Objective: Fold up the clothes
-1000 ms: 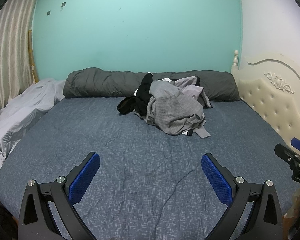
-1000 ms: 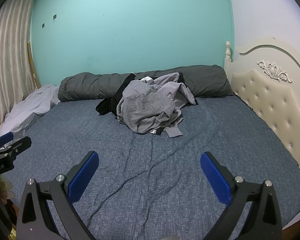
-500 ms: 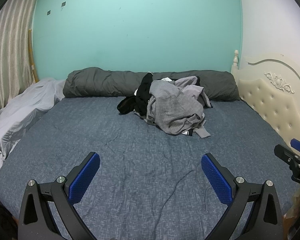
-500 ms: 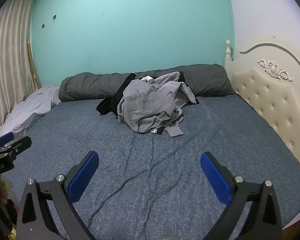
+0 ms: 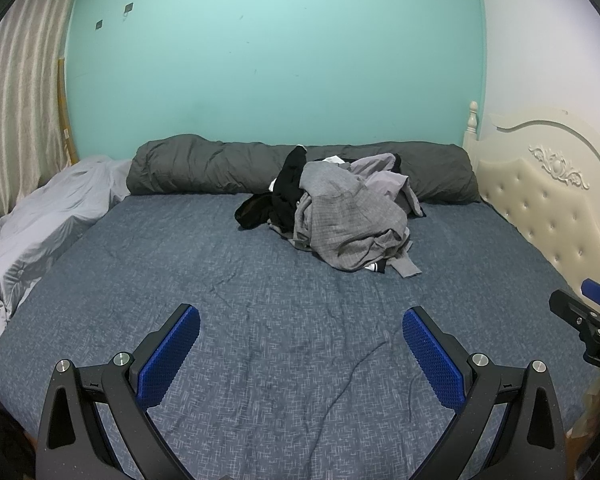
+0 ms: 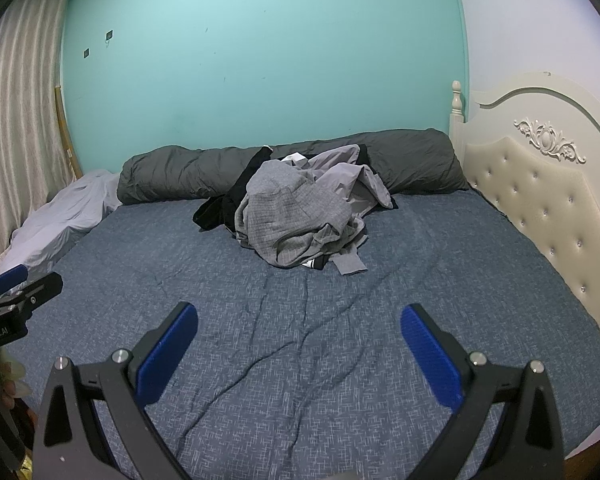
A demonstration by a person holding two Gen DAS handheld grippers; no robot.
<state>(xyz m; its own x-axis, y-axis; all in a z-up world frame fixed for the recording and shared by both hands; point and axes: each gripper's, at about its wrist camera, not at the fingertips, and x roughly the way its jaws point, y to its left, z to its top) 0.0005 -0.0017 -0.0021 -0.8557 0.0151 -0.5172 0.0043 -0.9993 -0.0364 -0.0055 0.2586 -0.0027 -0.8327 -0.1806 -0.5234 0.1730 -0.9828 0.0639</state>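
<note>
The clothes pile [image 5: 340, 216] is lying on the far half of the blue bedspread [image 5: 260, 360], well apart from both grippers. Nearest, the left gripper [image 5: 300, 320] is hovering over the bed's near edge with its jaws spread wide and holding nothing; the right gripper [image 6: 298, 318] is hovering just beside it on the right, jaws likewise spread and bare. Farther off, a grey knit garment [image 6: 284, 216] is topping the heap, with a black garment [image 6: 224, 208] spilling out to its left. Behind, a dark grey rolled duvet [image 5: 204, 168] is lying along the teal wall [image 5: 280, 60], touching the pile's far side.
</note>
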